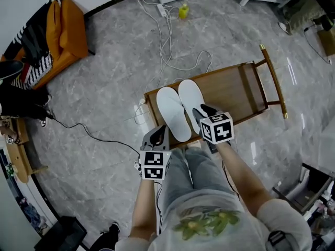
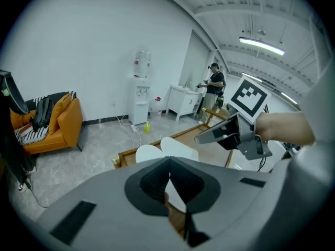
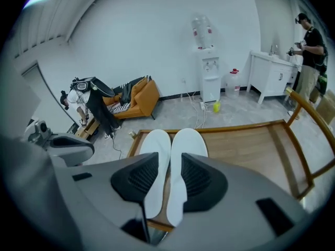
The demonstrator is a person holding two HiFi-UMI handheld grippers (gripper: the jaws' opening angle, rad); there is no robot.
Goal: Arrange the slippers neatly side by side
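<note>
I see matt, smooth white slippers (image 1: 180,111) on a satin brown wooden table (image 1: 235,90), above a glossy grey stone-look floor (image 1: 104,77).

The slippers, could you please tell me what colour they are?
The slippers are plain white; the head view shows them best.

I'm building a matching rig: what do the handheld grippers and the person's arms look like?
The left gripper and right gripper each have a grey body, black ribbed pads and a white cube printed with black square markers. Thin black cables trail beside the arms. The person wears a light short-sleeved shirt with a green print.
</note>
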